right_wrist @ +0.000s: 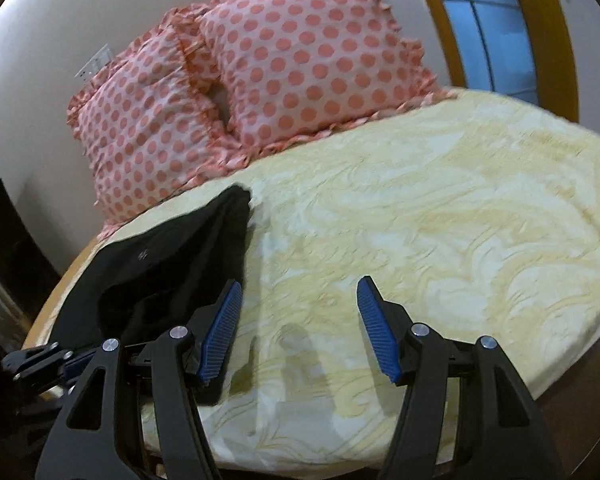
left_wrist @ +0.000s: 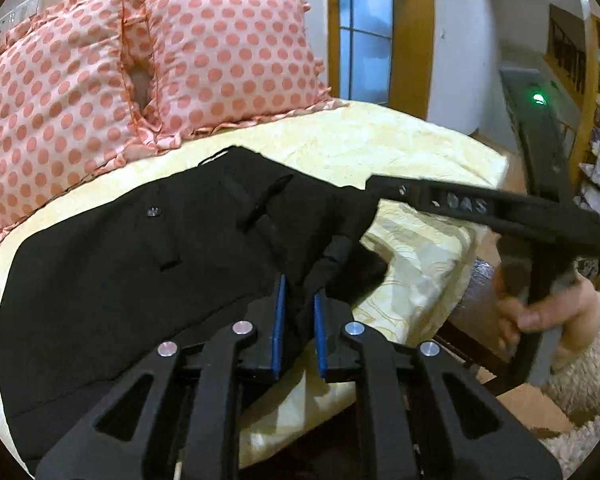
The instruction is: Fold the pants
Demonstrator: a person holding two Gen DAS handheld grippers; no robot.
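Note:
Black pants [left_wrist: 132, 248] lie spread on the yellow bedspread [left_wrist: 340, 140], waistband end towards the pillows. My left gripper [left_wrist: 299, 300] is shut on a bunched fold of the pants at their near right edge. My right gripper [right_wrist: 298, 300] is open and empty, hovering above bare bedspread [right_wrist: 420, 220] just right of the pants [right_wrist: 172, 252]. In the left wrist view the right gripper [left_wrist: 374, 184] reaches in from the right, its tip at the pants' right edge, held by a hand [left_wrist: 540, 312].
Two pink polka-dot pillows [left_wrist: 100, 80] lean at the head of the bed, also in the right wrist view [right_wrist: 260, 80]. A window [left_wrist: 364, 28] stands behind. The bed's right edge drops to a wooden floor [left_wrist: 532, 408]. Shelves [left_wrist: 596, 128] stand at far right.

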